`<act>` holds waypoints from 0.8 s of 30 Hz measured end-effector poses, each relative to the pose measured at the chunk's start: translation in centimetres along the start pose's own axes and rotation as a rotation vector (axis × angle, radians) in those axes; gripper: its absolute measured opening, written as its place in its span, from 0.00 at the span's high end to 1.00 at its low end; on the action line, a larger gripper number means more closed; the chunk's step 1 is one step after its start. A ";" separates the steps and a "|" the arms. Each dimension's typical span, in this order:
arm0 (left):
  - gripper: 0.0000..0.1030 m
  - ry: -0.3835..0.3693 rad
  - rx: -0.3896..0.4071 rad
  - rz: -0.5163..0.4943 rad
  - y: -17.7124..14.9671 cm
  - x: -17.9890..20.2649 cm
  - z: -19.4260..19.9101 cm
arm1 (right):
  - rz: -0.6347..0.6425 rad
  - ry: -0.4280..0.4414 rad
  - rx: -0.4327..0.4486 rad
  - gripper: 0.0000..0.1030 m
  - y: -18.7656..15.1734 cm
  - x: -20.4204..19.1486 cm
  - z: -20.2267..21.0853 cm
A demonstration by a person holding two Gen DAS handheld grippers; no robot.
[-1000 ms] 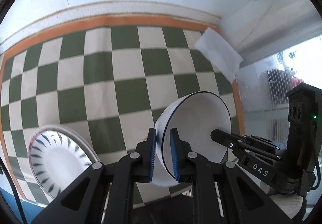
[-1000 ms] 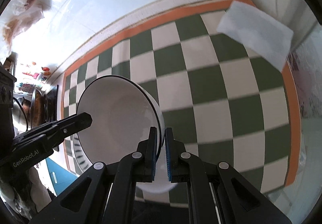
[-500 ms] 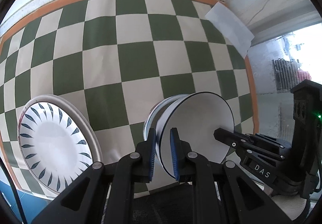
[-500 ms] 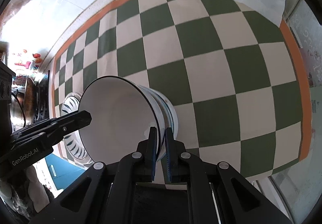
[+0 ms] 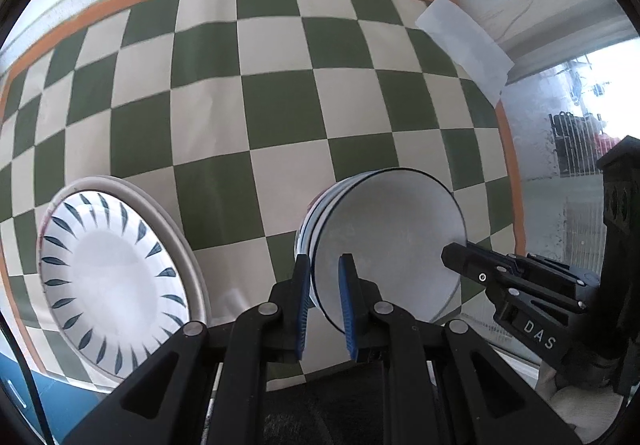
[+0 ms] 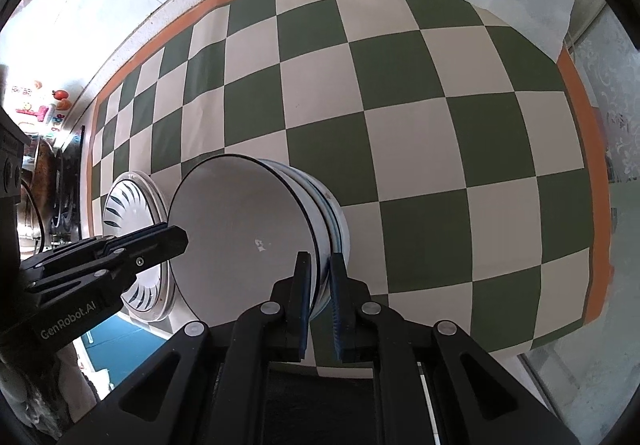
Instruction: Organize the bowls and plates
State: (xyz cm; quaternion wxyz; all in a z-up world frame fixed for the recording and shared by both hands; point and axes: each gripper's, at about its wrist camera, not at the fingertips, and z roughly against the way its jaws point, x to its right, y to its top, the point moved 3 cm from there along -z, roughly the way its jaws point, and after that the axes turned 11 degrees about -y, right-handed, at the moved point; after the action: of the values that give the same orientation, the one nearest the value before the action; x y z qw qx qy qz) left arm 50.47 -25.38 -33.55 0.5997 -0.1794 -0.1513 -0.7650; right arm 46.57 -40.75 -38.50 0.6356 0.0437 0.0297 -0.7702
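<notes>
I hold a white bowl (image 5: 388, 237) with a thin black rim by both grippers, one on each side of its rim. My left gripper (image 5: 325, 263) is shut on the near rim, and my right gripper (image 6: 319, 259) is shut on the opposite rim of the bowl (image 6: 244, 233). The bowl sits nested in a short stack of bowls (image 6: 338, 221) on the checked cloth. A white plate (image 5: 112, 277) with dark leaf marks lies just left of the stack. In the left wrist view the right gripper (image 5: 456, 259) reaches in from the right.
A green-and-cream checked tablecloth (image 5: 280, 105) with an orange border covers the table. A white sheet (image 5: 464, 41) lies at its far right corner against the wall. A blue surface (image 6: 120, 341) shows past the near edge by the plate.
Both grippers have come down with the bowl, which now rests in the stack of bowls. The leaf-patterned plate has come more fully into view on the left.
</notes>
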 end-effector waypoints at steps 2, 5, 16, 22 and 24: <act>0.88 0.018 0.013 -0.029 -0.4 0.7 1.1 | -0.002 0.005 0.011 0.89 -0.3 0.1 0.7; 0.86 0.064 0.057 -0.085 -1.1 1.7 3.0 | 0.001 0.013 0.029 0.89 -1.0 -0.1 2.1; 0.30 0.088 0.180 -0.182 -2.7 3.0 8.8 | 0.063 -0.053 0.182 0.68 -4.3 -1.5 9.4; 0.16 0.045 0.212 -0.181 -3.4 3.3 10.6 | 0.076 -0.069 0.236 0.52 -5.6 -2.2 12.3; 0.09 0.040 0.224 -0.184 -3.6 3.4 11.2 | 0.080 -0.079 0.251 0.45 -6.1 -2.4 13.3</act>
State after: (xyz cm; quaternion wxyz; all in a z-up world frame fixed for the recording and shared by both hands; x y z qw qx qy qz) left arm 47.30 -22.51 -22.09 0.5462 -0.0814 -0.2395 -0.7985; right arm 40.68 -38.56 -25.12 0.6560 0.0936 -0.0938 -0.7430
